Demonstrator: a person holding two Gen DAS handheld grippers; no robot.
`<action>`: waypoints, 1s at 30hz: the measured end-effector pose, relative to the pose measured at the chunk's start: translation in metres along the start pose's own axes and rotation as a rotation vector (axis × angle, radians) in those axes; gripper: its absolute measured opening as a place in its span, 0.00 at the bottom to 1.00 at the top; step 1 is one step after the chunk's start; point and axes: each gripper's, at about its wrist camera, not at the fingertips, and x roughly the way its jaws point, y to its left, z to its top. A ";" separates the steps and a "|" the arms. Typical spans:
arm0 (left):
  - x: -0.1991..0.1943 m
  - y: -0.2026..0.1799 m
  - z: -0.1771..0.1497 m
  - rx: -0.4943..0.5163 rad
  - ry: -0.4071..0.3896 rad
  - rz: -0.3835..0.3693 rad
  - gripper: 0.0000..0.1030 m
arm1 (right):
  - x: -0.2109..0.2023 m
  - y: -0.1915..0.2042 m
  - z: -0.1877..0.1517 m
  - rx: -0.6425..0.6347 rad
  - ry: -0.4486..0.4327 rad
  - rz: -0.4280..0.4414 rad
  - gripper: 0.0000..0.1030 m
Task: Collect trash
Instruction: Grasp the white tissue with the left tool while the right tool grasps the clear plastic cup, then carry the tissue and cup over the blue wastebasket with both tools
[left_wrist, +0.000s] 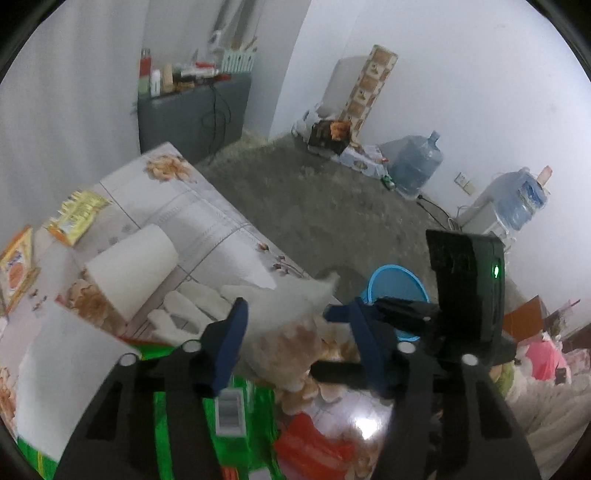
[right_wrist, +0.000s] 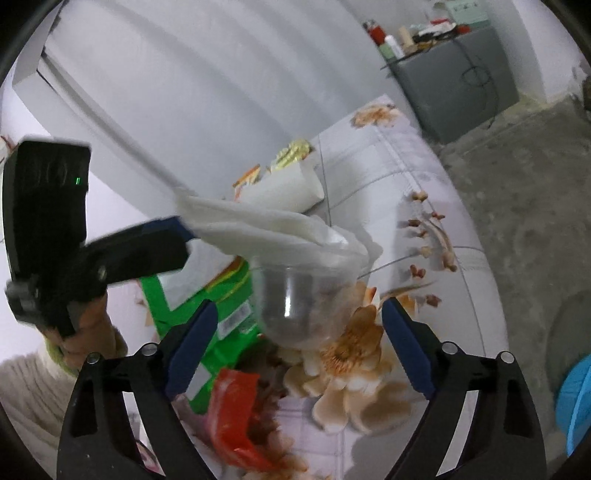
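The clear plastic cup (right_wrist: 303, 295) occupies the centre of the right wrist view, on or just above the floral tablecloth (right_wrist: 388, 184); contact with the cloth cannot be confirmed. Its long axis is tilted: the mouth points to the upper left of the frame and the base to the lower centre. A white tissue (right_wrist: 273, 225) is draped over the mouth and extends to the upper left.

The left gripper (left_wrist: 291, 314) enters the right wrist view from the left edge. Its fingers are drawn in to a narrow gap and appear to clamp the tissue, which fills the space between them in the left wrist view.

The right gripper (right_wrist: 297, 304) has its fingers spread wide and carries nothing. The cup lies directly ahead, between the two fingertips and touching neither. The cup axis runs roughly across the closing line. The right gripper is judged better placed to take the cup, since the left one is occupied.

A green packet (right_wrist: 221, 306) and a red wrapper (right_wrist: 236, 417) lie at the lower left of the cup. The blue bin (right_wrist: 576, 398) stands on the floor at the lower right edge, well apart from the cup.
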 end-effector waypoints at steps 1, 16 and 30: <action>0.004 0.002 0.004 -0.008 0.007 -0.005 0.46 | 0.003 0.000 0.001 -0.004 0.010 0.004 0.80; 0.026 0.020 0.021 -0.078 0.050 0.003 0.05 | 0.030 -0.014 0.009 0.006 0.067 0.060 0.62; -0.049 -0.007 0.041 -0.095 -0.122 0.014 0.04 | -0.047 -0.010 -0.017 0.092 -0.077 0.066 0.61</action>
